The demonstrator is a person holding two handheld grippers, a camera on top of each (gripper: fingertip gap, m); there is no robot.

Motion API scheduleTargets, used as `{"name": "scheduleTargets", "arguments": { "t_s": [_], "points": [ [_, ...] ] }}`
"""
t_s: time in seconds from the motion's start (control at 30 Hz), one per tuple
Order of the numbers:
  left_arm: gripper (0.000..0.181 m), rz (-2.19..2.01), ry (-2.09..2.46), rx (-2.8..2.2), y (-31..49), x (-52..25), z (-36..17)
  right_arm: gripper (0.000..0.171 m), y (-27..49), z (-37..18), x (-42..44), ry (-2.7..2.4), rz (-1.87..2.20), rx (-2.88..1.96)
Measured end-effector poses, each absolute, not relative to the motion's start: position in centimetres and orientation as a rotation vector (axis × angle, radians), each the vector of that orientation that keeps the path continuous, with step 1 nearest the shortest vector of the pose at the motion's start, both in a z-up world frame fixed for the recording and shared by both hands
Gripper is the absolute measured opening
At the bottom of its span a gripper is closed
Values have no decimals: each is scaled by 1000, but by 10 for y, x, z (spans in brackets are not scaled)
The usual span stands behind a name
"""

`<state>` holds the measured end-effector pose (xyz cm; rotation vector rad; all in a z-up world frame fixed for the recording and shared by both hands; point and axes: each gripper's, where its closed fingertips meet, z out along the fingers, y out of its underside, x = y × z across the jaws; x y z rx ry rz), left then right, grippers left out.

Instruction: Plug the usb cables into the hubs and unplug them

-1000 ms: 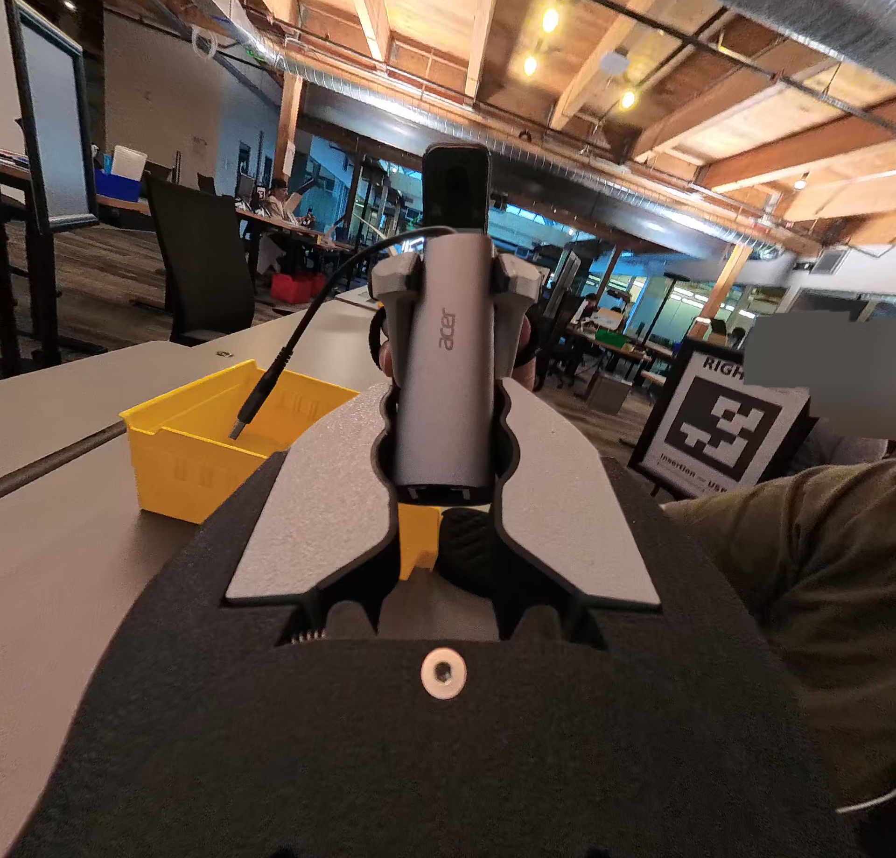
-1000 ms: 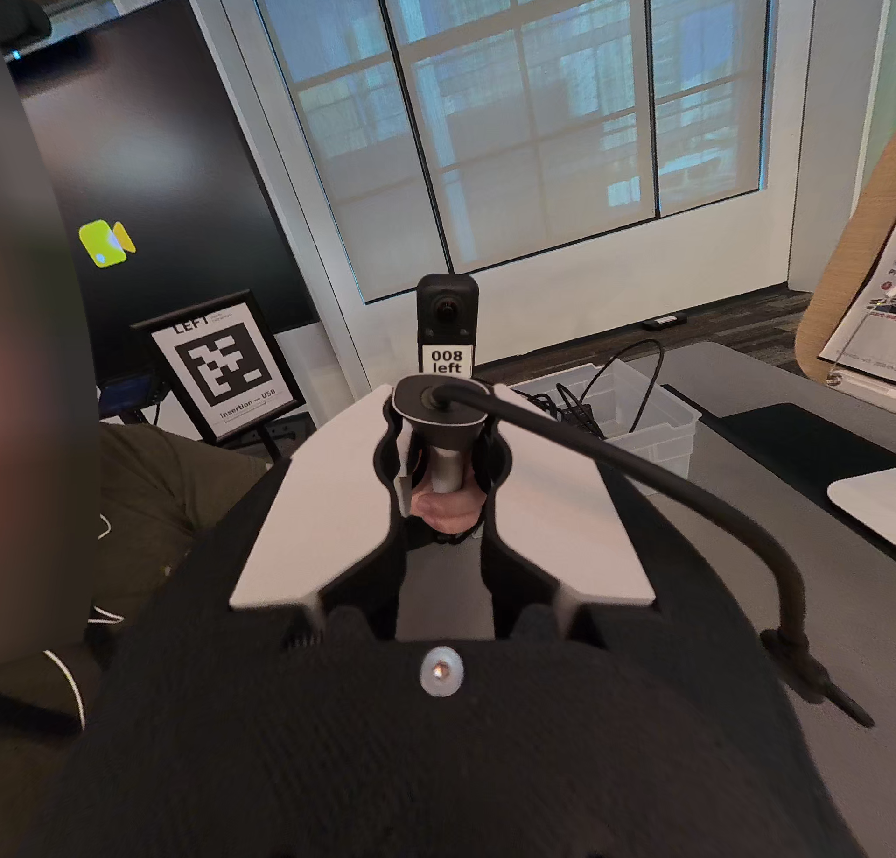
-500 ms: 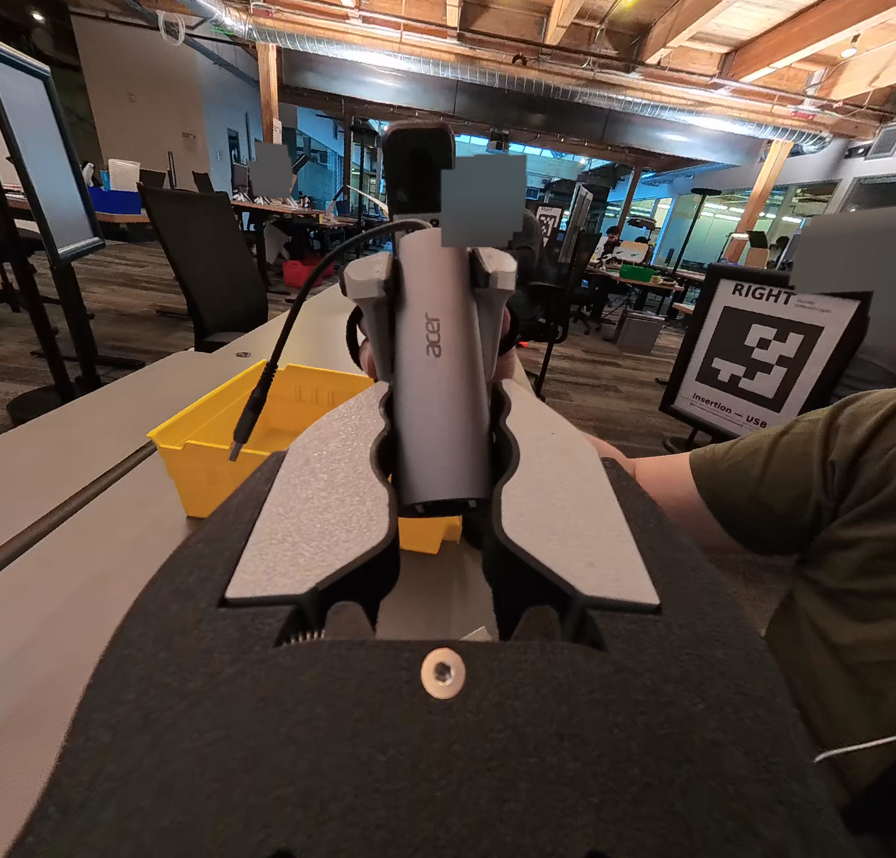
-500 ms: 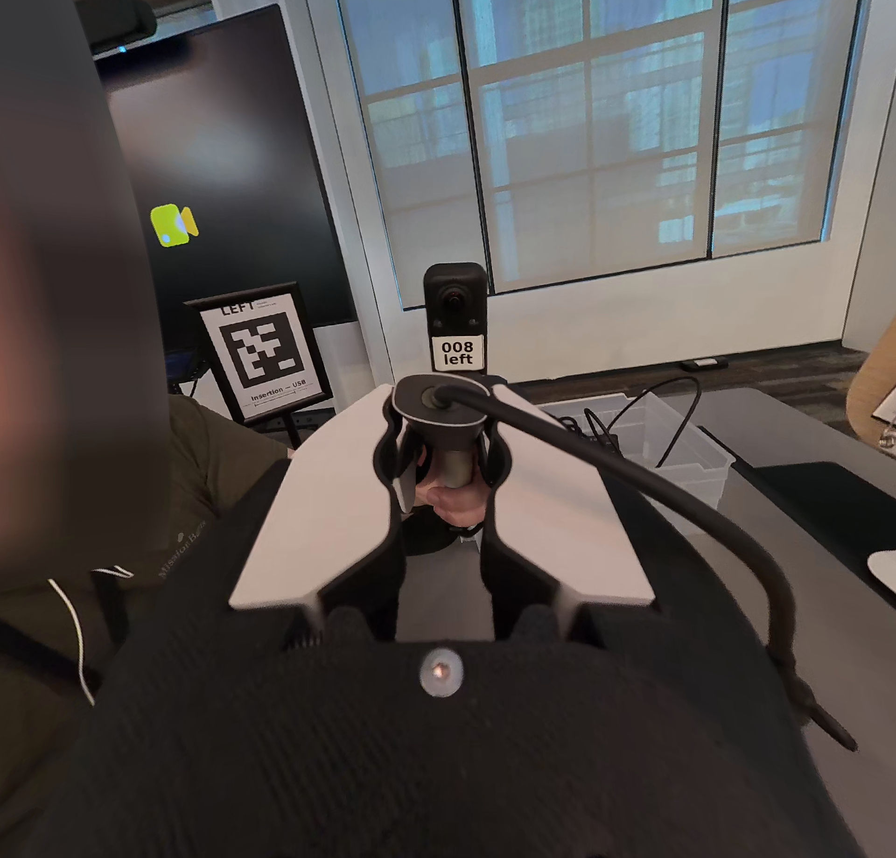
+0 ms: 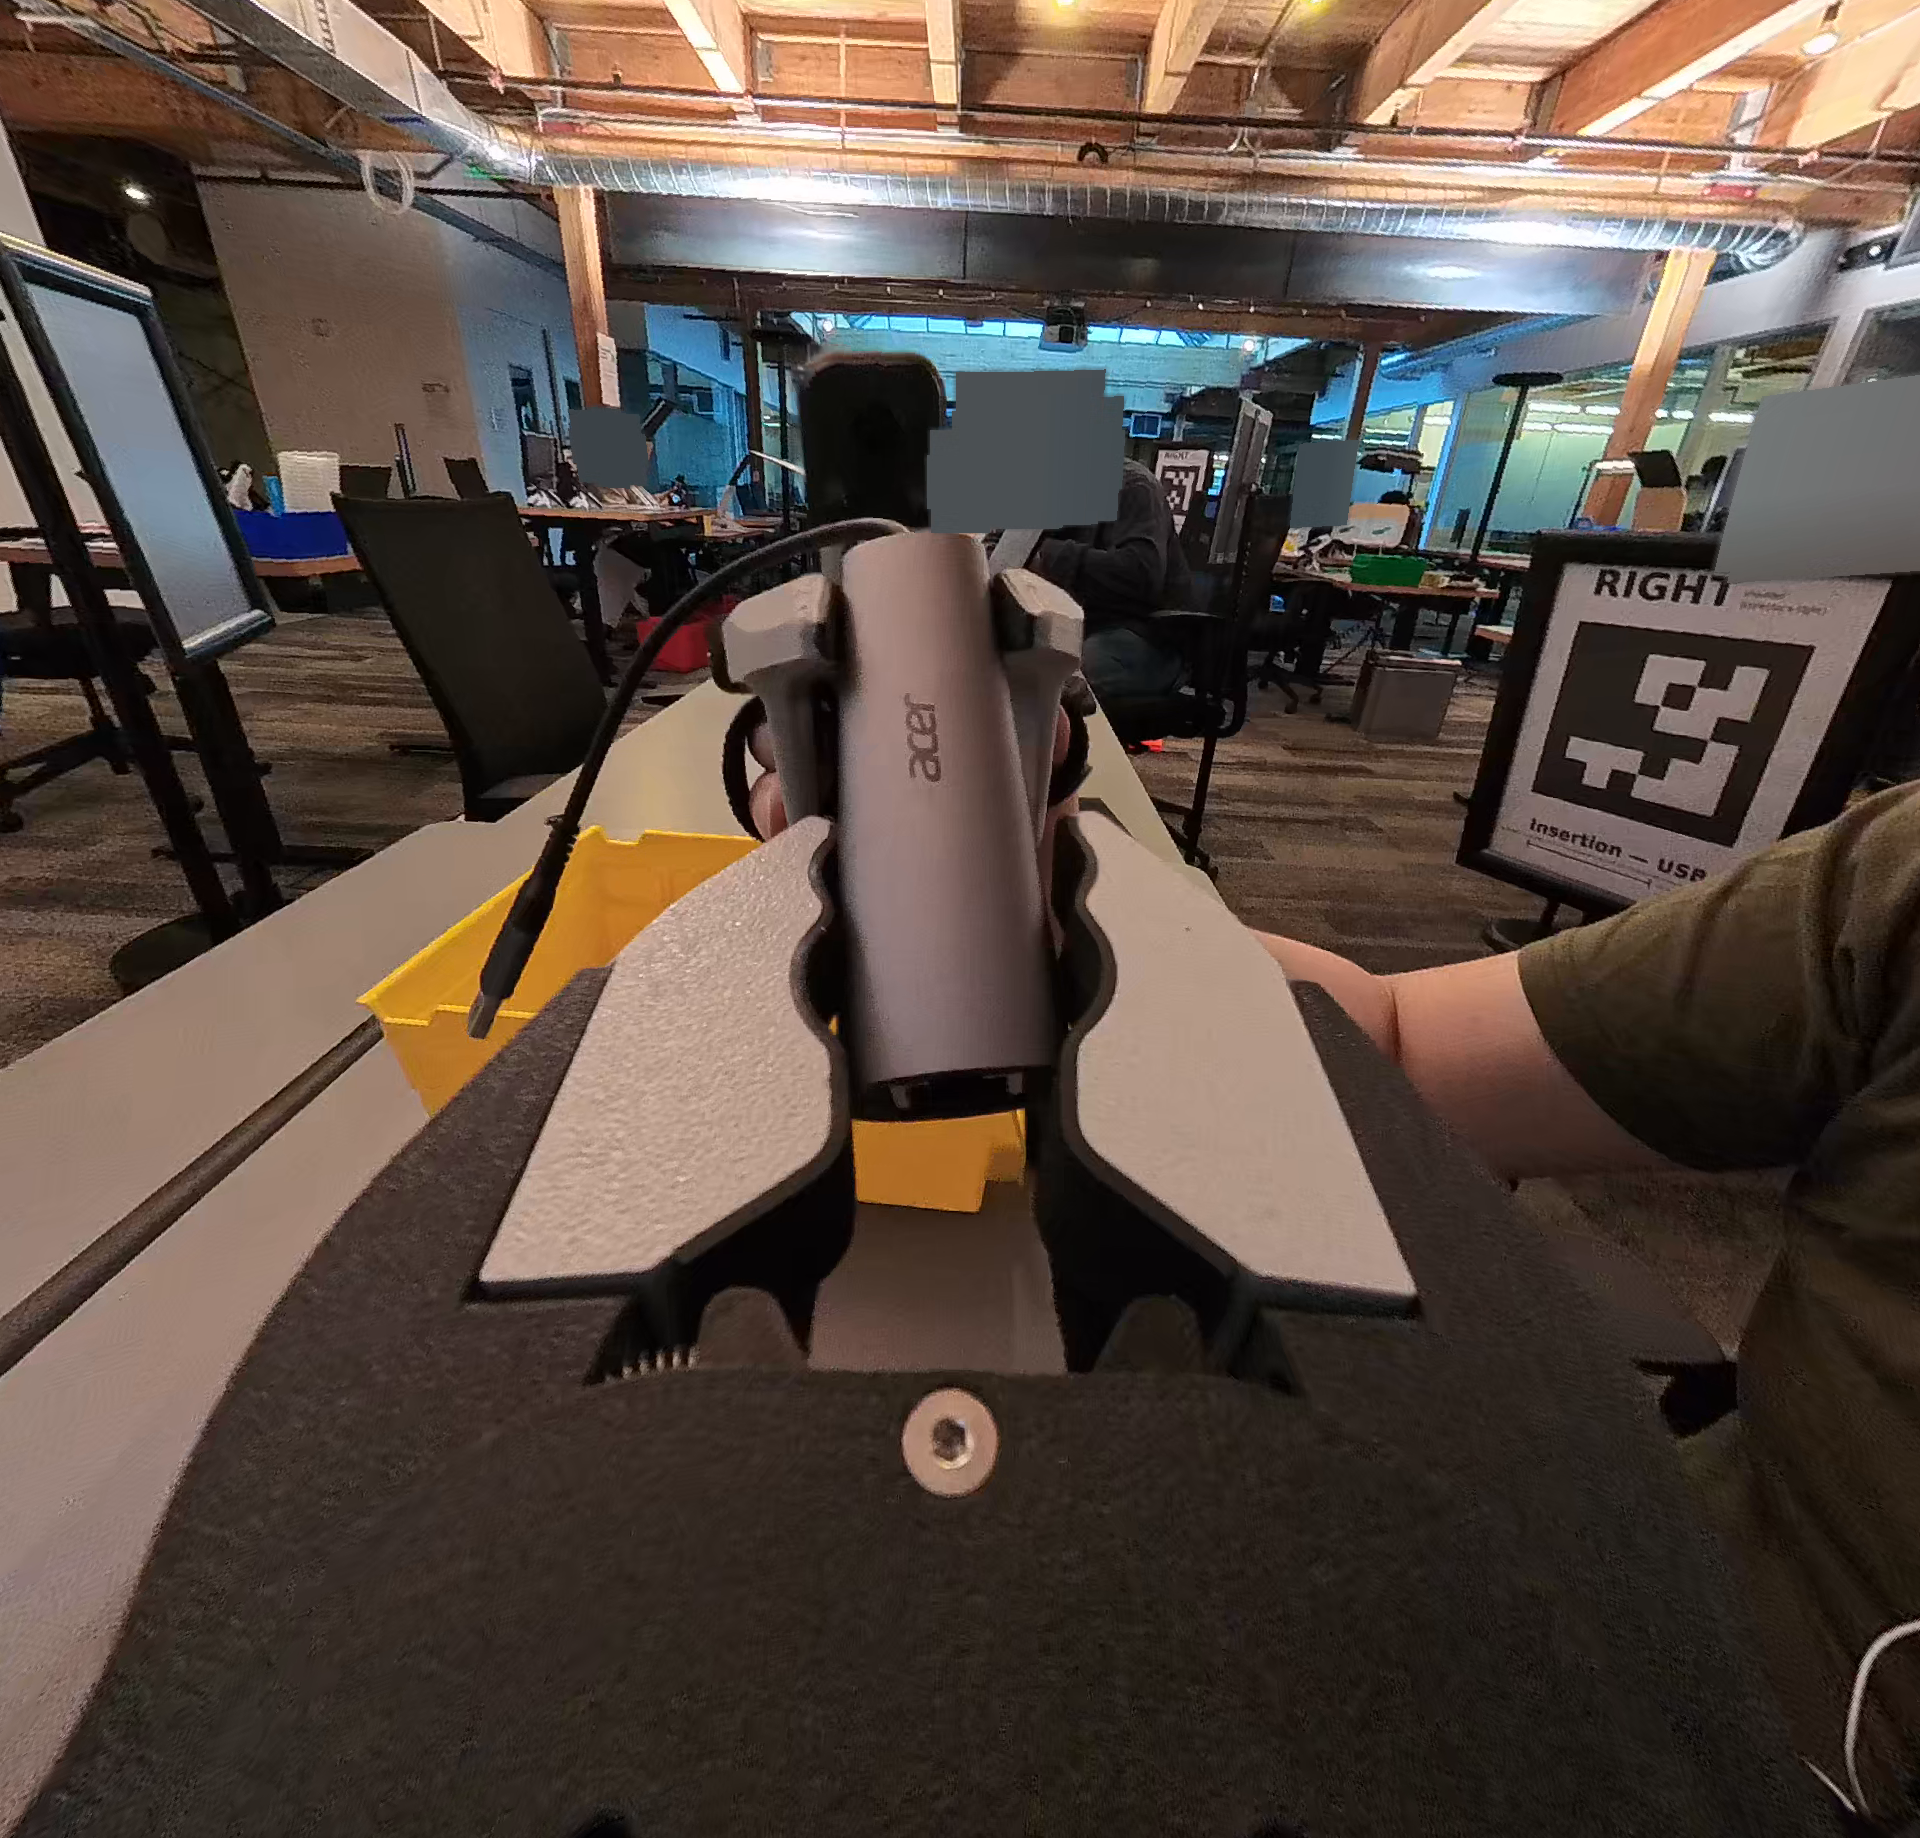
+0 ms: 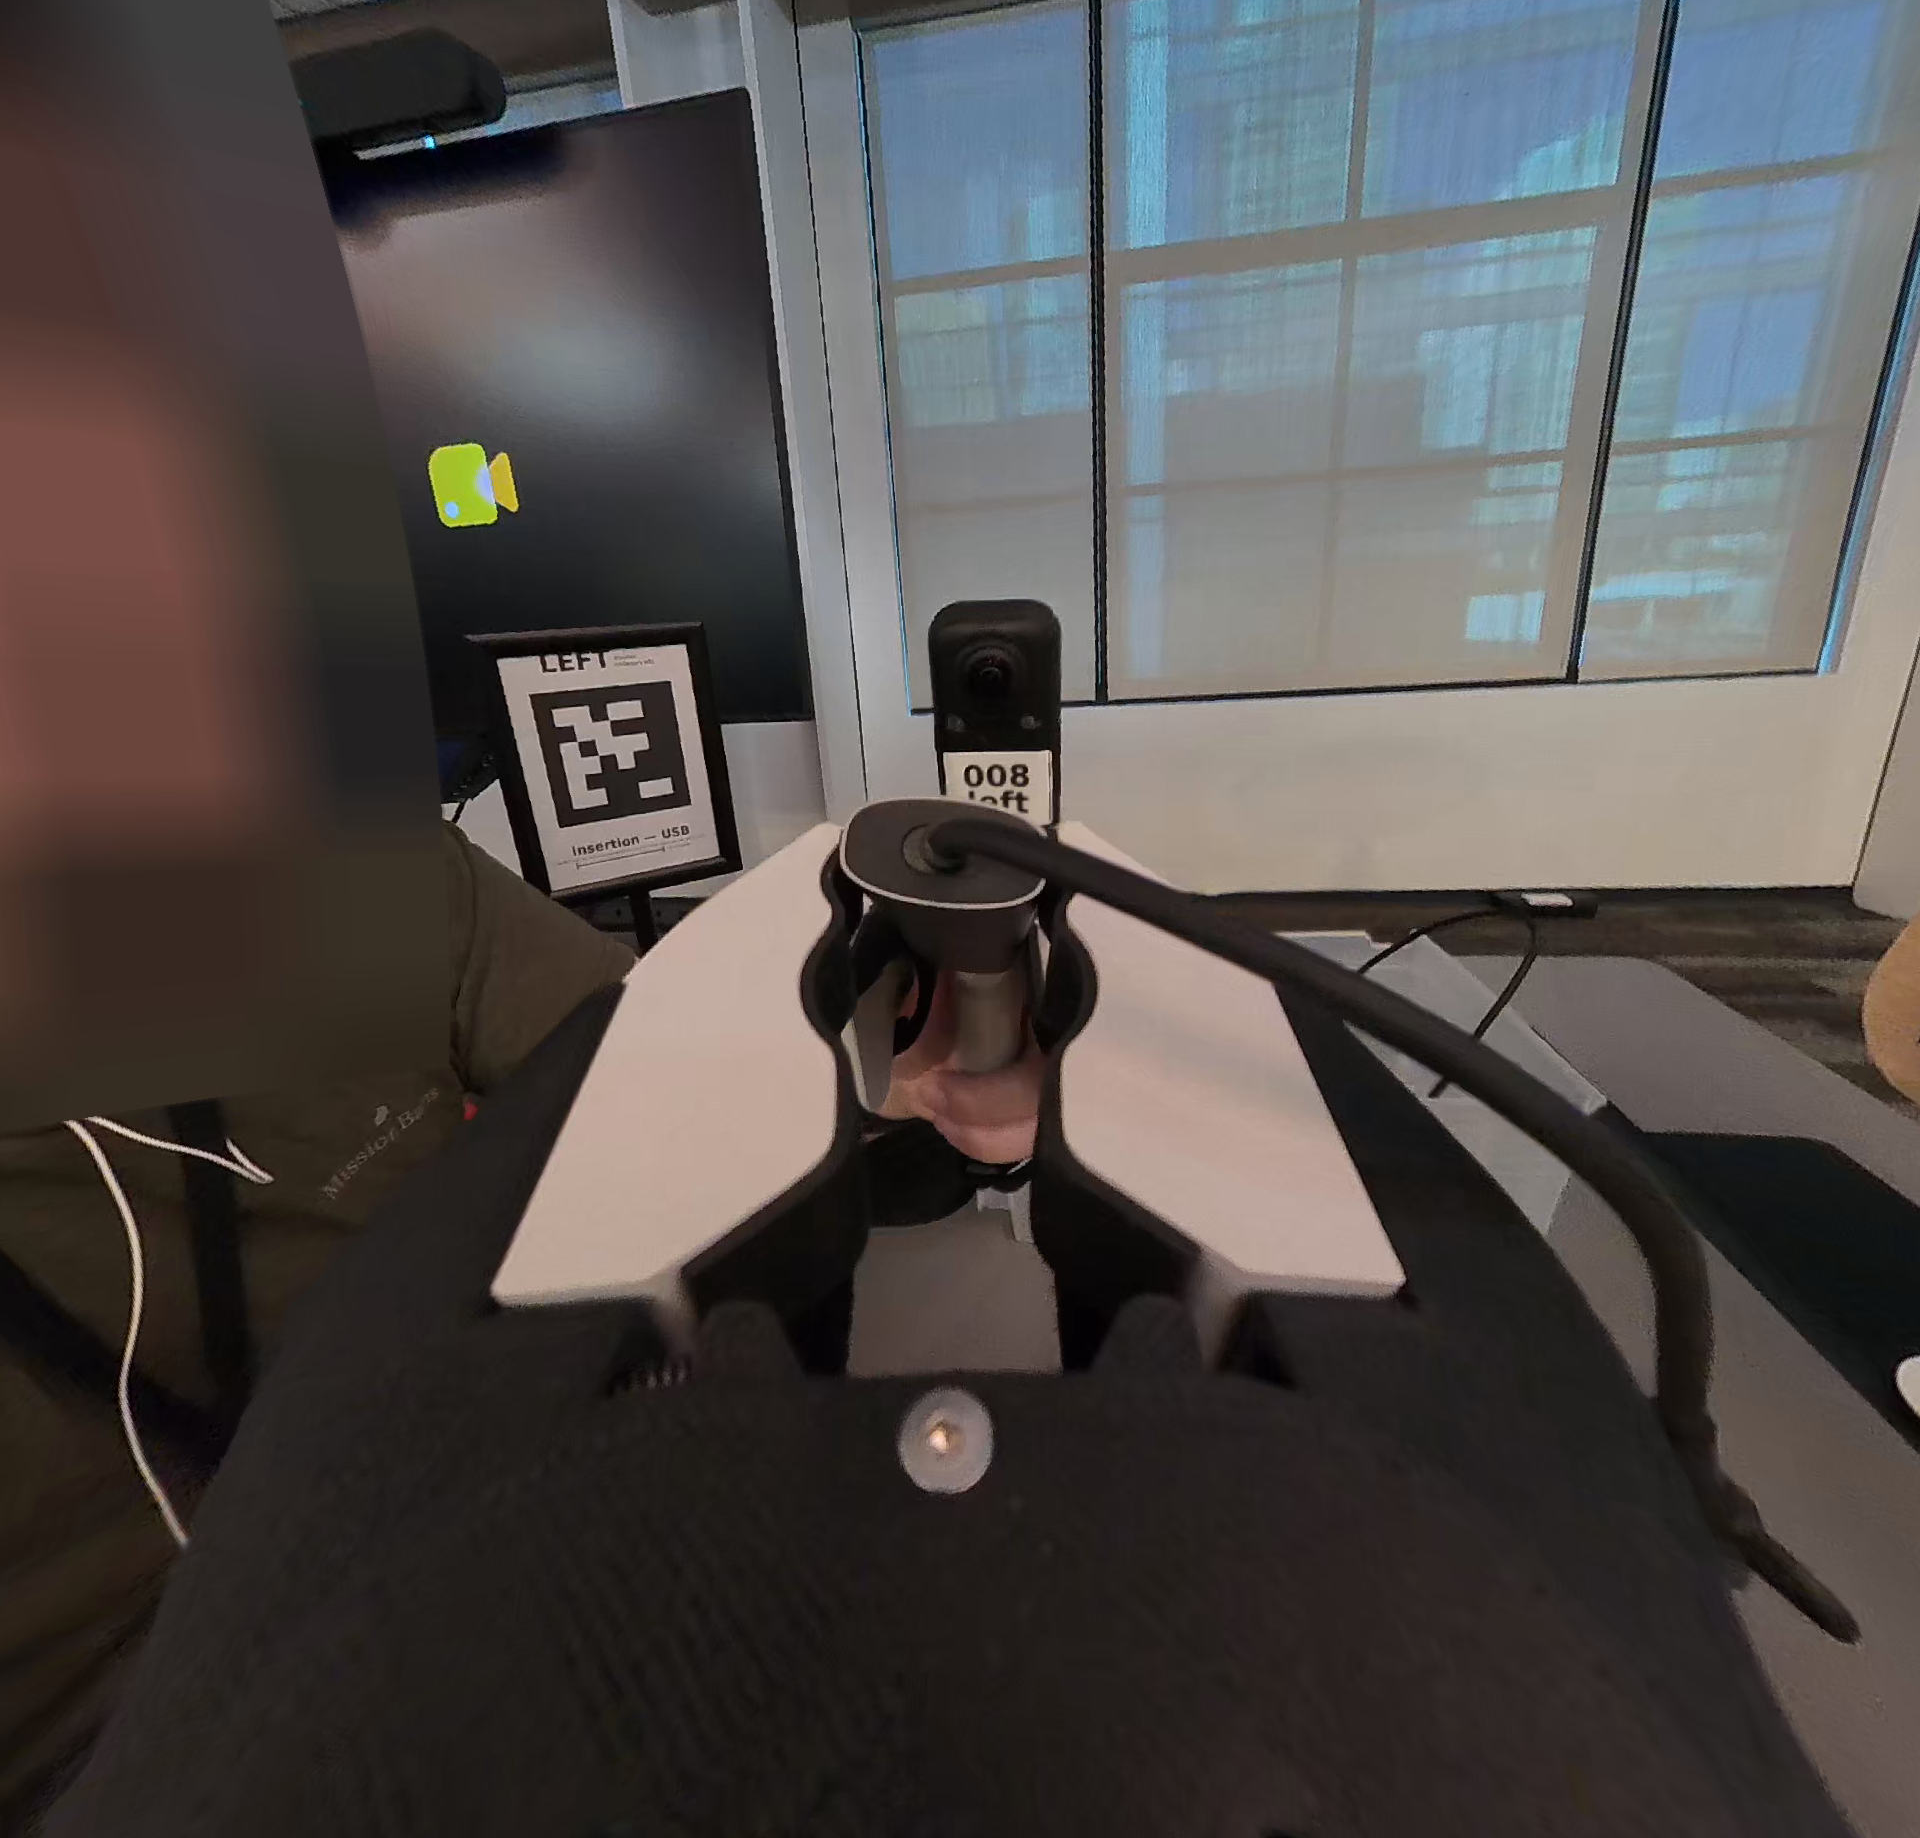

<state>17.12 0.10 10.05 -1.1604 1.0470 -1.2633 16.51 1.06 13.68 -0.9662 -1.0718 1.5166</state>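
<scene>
A silver USB hub (image 5: 935, 853) is held in the air between both grippers. My left gripper (image 5: 948, 905) is shut on its near body. My right gripper (image 6: 943, 957) is shut on the hub's dark cable end (image 6: 935, 879). Its fingertips (image 5: 774, 645) show at the hub's far end in the left wrist view. The hub's black cable (image 5: 613, 708) arcs off that end and hangs free, with its plug (image 5: 488, 1004) over a yellow bin (image 5: 623, 915). The same cable (image 6: 1455, 1050) and plug (image 6: 1808, 1606) droop to the right in the right wrist view.
The grey table (image 5: 156, 1113) carries the yellow bin and a clear bin (image 6: 1455, 988) with black cables. Framed marker signs stand at each side (image 5: 1673, 728) (image 6: 608, 749). The person's arm (image 5: 1507, 1040) is on the right. A black chair (image 5: 488, 635) stands beyond the table. My left and right fingertips are right by each other.
Both grippers keep their hold on the hub. The pair has turned a little, so the background has shifted in both views. The hanging plug has swung slightly.
</scene>
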Motion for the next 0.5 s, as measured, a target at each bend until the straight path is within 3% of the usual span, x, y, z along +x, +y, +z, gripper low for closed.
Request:
{"name": "scheduleTargets", "arguments": {
  "t_s": [0.5],
  "points": [
    [37,-1183,1055,-1242,9,169,96,32,24,144,169,-941,1596,-1003]
  ]
}}
